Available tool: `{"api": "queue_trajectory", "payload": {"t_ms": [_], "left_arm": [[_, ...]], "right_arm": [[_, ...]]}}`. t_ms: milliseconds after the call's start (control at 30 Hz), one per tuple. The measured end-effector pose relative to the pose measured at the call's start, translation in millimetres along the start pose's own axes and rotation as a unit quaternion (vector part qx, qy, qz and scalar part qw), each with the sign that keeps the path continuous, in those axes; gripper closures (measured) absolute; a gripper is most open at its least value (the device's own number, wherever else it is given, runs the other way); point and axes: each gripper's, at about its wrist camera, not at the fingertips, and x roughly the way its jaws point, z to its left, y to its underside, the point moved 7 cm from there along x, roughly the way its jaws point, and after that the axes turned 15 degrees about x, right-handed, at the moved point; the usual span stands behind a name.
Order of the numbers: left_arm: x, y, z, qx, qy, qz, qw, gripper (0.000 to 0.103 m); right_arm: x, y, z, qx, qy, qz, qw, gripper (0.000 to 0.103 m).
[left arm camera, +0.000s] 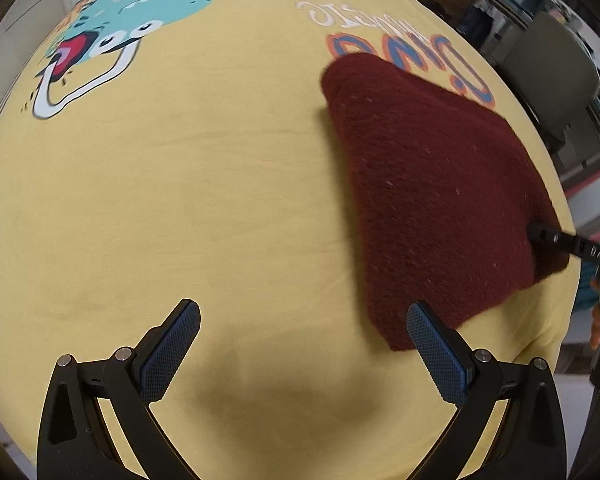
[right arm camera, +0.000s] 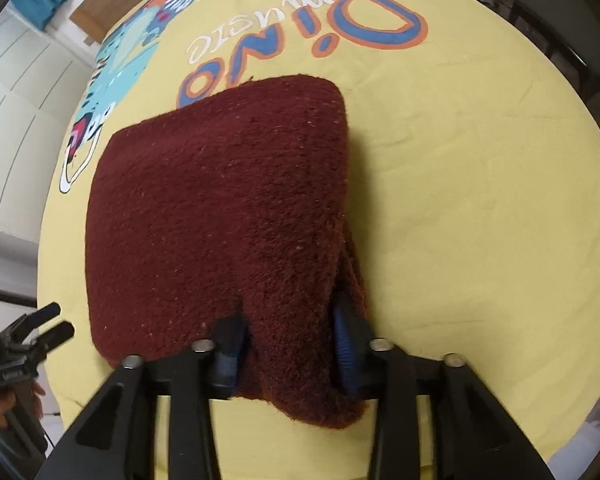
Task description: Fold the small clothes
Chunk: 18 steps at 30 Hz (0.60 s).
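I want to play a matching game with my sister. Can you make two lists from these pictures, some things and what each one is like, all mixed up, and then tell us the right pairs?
Things:
1. left claw
2. right claw
3. woolly cloth
4. sheet

What it is like:
A. yellow, with dinosaur pictures
B. dark red, folded over
C. open, nothing between its fingers
D. woolly cloth bunched between its fingers

Right pairs: 1-C, 2-D, 3-B, 4-A

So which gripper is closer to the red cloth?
Right. The right gripper has a fold of the red cloth between its fingers; the left gripper hangs open over the yellow sheet beside it.
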Motion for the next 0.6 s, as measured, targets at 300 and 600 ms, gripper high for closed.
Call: {"api": "queue_trajectory", "payload": {"t_ms": [300,600], "left_arm": [[-7,-51,-23,0.012,0.018,-0.023,0.9995,0.001],[31,-104,-47,-0.013,0.017,-0.003,0.9998,0.001]], "right_arm": [[-30,-17,1,-0.045,0.051,-0.03,0.997,0.018],[-26,-46,39,-0.068,0.018,-0.023,0.997,0.0]]}}
